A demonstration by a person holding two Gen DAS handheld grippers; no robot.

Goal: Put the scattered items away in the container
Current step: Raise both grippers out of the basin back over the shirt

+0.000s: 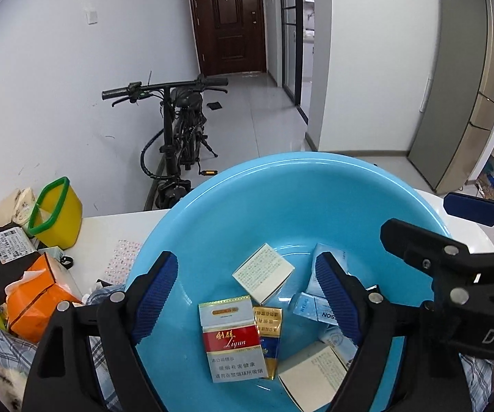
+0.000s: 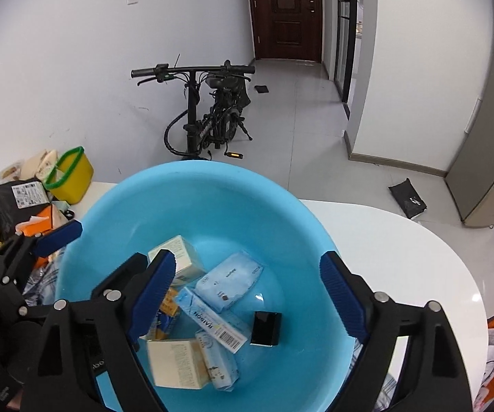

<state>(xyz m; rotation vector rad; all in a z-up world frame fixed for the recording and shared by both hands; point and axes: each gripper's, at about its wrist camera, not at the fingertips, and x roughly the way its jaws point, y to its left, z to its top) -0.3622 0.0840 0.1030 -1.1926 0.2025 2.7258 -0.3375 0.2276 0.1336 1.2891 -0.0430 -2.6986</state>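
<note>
Left gripper [image 1: 247, 292]: released, jaws spread wide with nothing between the pads; it hangs over the near half of the blue basin [image 1: 212, 213], pointing steeply down into it.
Right gripper [image 2: 247, 292]: also released and empty, hanging over the same basin from its right side; in the left wrist view it crosses in from the right edge.
Basin: stands on the white table [image 2: 401, 240], near its far edge, with its far rim close to that edge.
Items in the basin: the red-and-white cigarette pack [image 1: 233, 340] lies flat on the bottom by the near wall, a gold pack [image 1: 269, 326] touching its right side; a cream box [image 1: 262, 273] sits toward the centre; pale blue tissue packs [image 2: 229, 279] and a small black box [image 2: 266, 328] lie toward the right wall.
Long axis: the cigarette pack runs near-to-far, roughly in line with the left gripper's fingers.
Left of the basin: a yellow bin [image 1: 59, 213], an orange bag [image 1: 41, 295] and a labelled black parcel [image 1: 3, 250] crowd the table's left edge.
Judgement: both grippers look finished here; anything loose that remains lies leftward, so the left gripper is the nearer one.
</note>
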